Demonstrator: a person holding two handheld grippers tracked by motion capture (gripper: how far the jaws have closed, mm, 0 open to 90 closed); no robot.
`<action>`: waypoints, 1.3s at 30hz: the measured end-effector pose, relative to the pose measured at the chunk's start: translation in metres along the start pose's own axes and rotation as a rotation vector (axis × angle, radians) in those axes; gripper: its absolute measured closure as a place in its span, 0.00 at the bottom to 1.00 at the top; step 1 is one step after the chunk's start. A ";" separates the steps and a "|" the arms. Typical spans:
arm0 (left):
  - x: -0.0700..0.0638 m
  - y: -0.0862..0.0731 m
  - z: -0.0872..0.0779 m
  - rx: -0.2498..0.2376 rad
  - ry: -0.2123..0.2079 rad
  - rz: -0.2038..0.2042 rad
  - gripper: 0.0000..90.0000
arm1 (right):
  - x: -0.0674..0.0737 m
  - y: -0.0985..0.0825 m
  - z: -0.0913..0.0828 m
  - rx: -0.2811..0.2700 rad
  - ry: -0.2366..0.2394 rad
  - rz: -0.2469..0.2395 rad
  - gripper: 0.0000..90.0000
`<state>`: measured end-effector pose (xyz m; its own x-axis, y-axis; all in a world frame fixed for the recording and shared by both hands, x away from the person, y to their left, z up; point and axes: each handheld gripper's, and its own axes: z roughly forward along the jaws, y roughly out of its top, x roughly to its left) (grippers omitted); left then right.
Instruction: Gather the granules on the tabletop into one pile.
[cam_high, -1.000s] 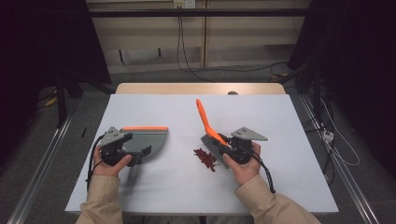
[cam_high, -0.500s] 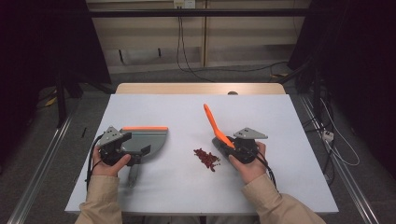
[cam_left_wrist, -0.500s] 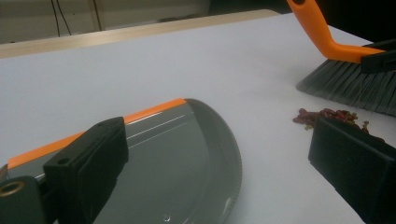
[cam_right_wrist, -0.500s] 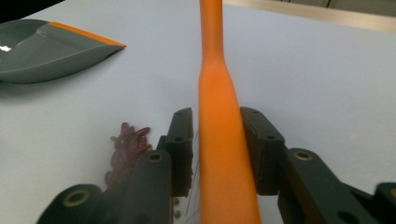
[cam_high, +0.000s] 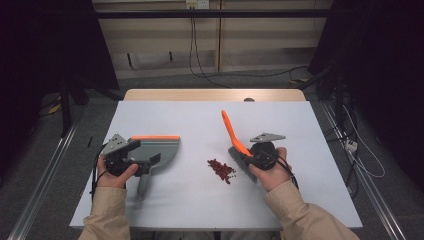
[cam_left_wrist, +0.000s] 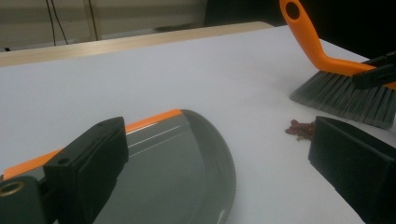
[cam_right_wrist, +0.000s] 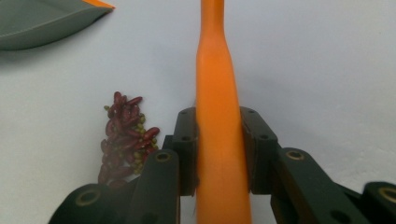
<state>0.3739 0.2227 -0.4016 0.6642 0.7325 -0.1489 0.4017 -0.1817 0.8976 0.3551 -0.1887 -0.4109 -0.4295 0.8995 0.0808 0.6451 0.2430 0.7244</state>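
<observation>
1. A white table (cam_high: 200, 120) is seen from above; a person's two forearms in tan sleeves (cam_high: 107, 220) come in from the bottom edge, each hand holding a black two-jaw gripper.
2. The left gripper (cam_high: 145, 162) sits at about 9 o'clock on the table; in the left gripper view its two black jaws stand wide apart, released, with nothing pressed between them.
3. A grey dustpan (cam_high: 157, 150) with an orange strip along one edge lies flat on the table under and just beyond the left gripper; its grey handle (cam_high: 142, 186) points toward 6 o'clock, near the person; its curved open lip faces 3 o'clock, toward the middle of the table.
4. The right gripper (cam_high: 247, 159) sits at about 4 o'clock from the table's centre; in the right gripper view its jaws are clenched on the orange handle of a hand brush (cam_right_wrist: 217, 130), one jaw touching each side of the handle.
5. The brush's orange handle (cam_high: 230, 130) rises tilted toward 11 o'clock; its grey bristles (cam_left_wrist: 345, 95) reach down to the table surface.
6. A small pile of dark red beans (cam_high: 221, 170), with a few small green ones mixed in, lies near the table's centre, between dustpan and brush; it is just beside the bristles on their 9 o'clock side and well apart from the dustpan's lip.
</observation>
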 end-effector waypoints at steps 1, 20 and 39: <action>0.000 0.000 0.000 0.002 -0.002 0.003 0.05 | -0.001 0.001 0.000 0.008 0.002 0.010 0.79; -0.003 0.001 -0.002 0.000 0.009 0.017 0.05 | 0.033 0.002 0.021 -0.128 -0.021 0.109 0.79; -0.003 0.000 0.000 0.015 0.014 0.021 0.05 | 0.040 0.010 0.024 -0.181 -0.001 0.097 0.79</action>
<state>0.3717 0.2207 -0.4014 0.6635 0.7378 -0.1243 0.3975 -0.2069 0.8940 0.3596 -0.1421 -0.4171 -0.3703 0.9158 0.1553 0.5595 0.0864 0.8243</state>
